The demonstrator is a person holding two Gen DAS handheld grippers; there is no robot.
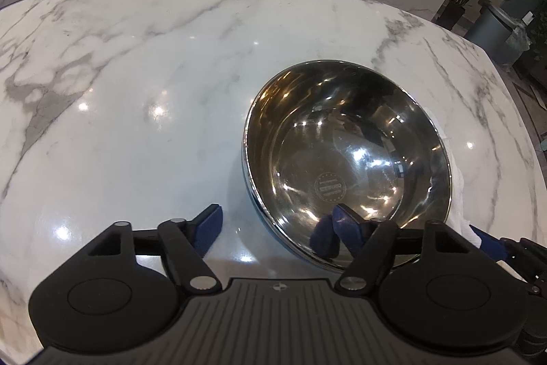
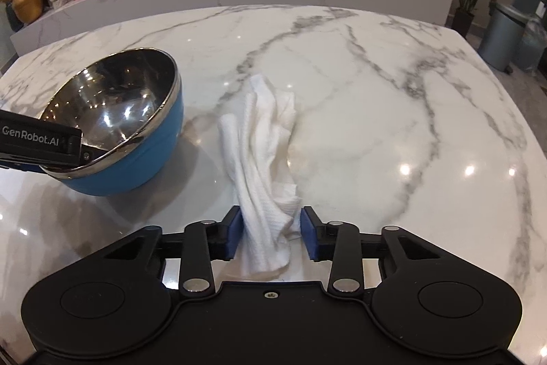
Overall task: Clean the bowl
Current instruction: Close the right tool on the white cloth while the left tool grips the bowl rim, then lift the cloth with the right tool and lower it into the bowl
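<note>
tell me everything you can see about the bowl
The bowl has a mirror-bright steel-looking inside with a round stamped mark at the bottom, a polished rim, and a blue outer shell. It looks empty. It appears tipped, its mouth leaning toward the left hand-held gripper, which is wide open astride the near rim, one blue pad inside, one outside. It rests on the marble table, left of the white cloth and apparently apart from it.
</note>
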